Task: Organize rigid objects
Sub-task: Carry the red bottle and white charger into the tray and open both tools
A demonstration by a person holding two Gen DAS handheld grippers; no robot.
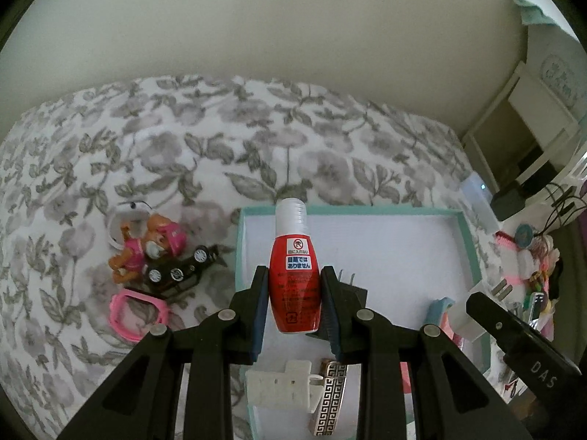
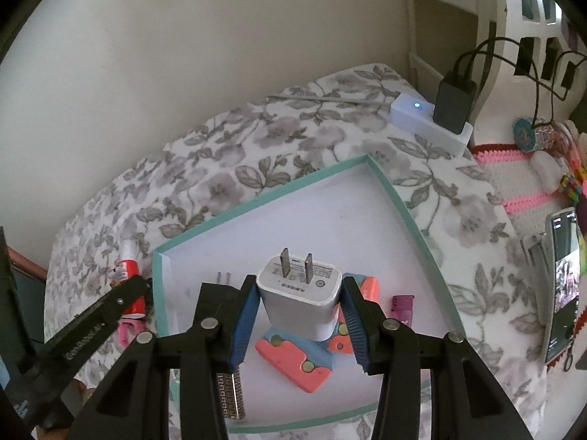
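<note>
The shallow teal-rimmed white box [image 1: 473,249] at frame centre is part-filled, while the left claw [image 1: 294,306] pinches a red plastic bottle [image 1: 294,286], the right claw [image 2: 299,317] pinches a white plug charger [image 2: 299,293], and a pink toy figure [image 1: 146,253] waits at left.

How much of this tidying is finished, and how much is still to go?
Roughly halfway, at a guess. Already in the teal tray: a black plug, a patterned bar, a white clip and a pink-and-blue piece. In hand over the tray: the left gripper holds a red bottle, the right gripper a white charger. Still on the bedspread: a toy dog, a pink frame.
</note>
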